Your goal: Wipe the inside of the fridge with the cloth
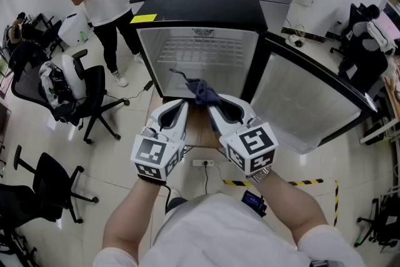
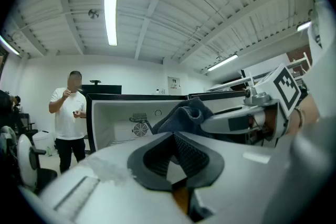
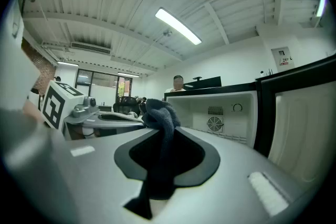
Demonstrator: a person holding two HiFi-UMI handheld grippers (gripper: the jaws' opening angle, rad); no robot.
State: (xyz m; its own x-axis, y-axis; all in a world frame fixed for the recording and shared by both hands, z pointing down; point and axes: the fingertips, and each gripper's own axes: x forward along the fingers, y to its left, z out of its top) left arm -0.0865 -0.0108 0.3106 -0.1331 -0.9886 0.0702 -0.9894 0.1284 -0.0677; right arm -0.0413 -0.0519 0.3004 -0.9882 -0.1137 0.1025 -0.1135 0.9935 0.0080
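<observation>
Cloth (image 1: 203, 92) pinched lengthwise in right gripper (image 1: 212, 108) — tip toward fridge (image 1: 200, 6), left gripper (image 1: 180, 107) clenched empty.

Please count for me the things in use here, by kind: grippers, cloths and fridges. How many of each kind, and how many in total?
Grippers: 2 (left gripper, shut and empty; right gripper, shut on the cloth)
Cloth: 1
Fridge: 1, with its door open
Total: 4
</observation>
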